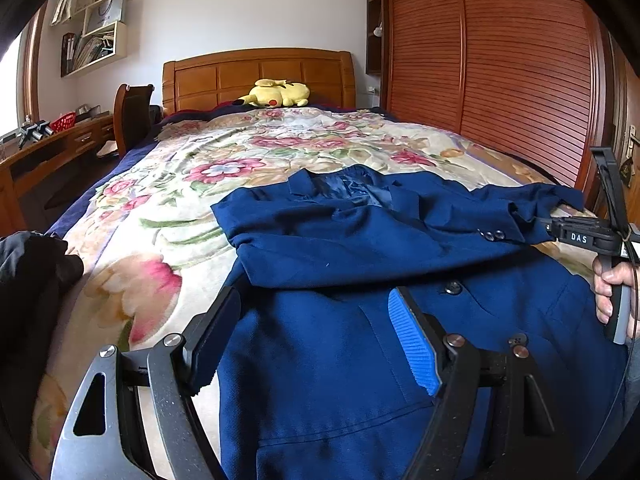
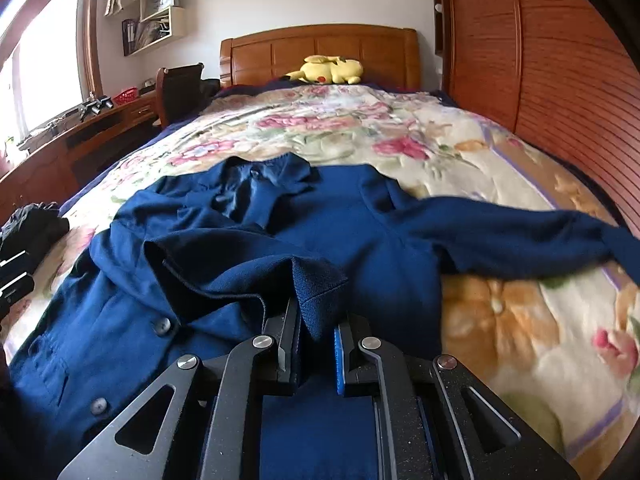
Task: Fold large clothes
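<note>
The navy blue jacket [image 1: 360,320] is lying face up on the floral bedspread [image 1: 168,208], collar toward the far headboard and hem toward the near edge, so its long axis is running near to far down the bed; one sleeve [image 2: 520,232] is stretching out to the right across the bedspread, while the other is lying folded over the chest

The right gripper [image 2: 316,344] is sitting at the near middle of the garment, its jaws drawn together and pinching a fold of blue cloth, a sleeve end or cuff [image 2: 316,288] by the look of it, which is rising out from between the pads; the tool is pointing downward and toward the headboard, and in the left wrist view it is reaching in from the right edge with a hand [image 1: 608,292] wrapped round its grip; the coming move is judged to turn on carrying this fold leftward across the jacket's long axis

The left gripper [image 1: 316,340] is hanging over the near left part of the jacket with its jaws standing well apart and nothing between them; the jacket's left edge is lying just beneath and ahead of it; it is angled downward, and is the nearer tool to that edge

A yellow plush toy [image 1: 276,94] is resting far off by the headboard, well apart from the work
</note>
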A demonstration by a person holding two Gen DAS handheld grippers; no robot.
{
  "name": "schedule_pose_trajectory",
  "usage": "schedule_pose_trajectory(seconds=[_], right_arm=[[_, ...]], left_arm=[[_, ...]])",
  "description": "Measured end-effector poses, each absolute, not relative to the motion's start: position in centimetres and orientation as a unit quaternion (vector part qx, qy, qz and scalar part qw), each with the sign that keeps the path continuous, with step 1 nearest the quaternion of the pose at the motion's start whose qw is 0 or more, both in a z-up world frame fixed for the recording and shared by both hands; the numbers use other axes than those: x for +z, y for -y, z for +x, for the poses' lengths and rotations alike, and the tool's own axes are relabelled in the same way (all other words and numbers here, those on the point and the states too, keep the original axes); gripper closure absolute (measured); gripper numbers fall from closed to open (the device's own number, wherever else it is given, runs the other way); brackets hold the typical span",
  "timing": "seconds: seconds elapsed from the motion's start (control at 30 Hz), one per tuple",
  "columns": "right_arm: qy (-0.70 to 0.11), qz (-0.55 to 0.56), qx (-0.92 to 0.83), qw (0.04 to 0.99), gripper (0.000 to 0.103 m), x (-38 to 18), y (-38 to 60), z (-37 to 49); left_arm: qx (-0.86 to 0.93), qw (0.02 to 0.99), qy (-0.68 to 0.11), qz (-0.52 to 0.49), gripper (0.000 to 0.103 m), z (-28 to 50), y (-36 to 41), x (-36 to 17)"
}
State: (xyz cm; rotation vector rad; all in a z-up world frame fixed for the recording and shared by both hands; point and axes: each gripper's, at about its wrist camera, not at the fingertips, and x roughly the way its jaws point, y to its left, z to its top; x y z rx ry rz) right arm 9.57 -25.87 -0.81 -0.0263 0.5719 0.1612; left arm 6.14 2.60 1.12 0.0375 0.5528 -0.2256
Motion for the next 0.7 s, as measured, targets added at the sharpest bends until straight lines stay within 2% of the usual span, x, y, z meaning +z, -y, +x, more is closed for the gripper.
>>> schedule_pose_trajectory(seconds=[0.1,0.17,0.27,0.43,0.7], right_arm=[[-0.285,-0.018,0.067,0.956,0.073,-0.9,26.0,9.4],[-0.287,-0.011,0.055,0.956,0.057,-1.0,26.4,8.7],[-0.288,0.004,0.056,0.956,0.044,-0.3,26.7,7.7],[-0.271,-0.010,0.087,0.959,0.039,0.3,25.4,6.2],[-0.274,-0.095,0.149,0.945,0.038,0.8,21.0,6.4]], left_arm=[[-0.113,0.955,-0.272,0.019,0.026,6.0,-2.4,1.1],[-0.112,0.955,-0.273,0.021,0.026,6.1,-2.4,1.1],[-0.114,0.955,-0.273,0.020,0.026,6.1,-2.4,1.1],[-0.120,0.954,-0.274,0.013,0.026,6.1,-2.4,1.1],[-0.122,0.954,-0.273,0.013,0.026,6.1,-2.2,1.0]])
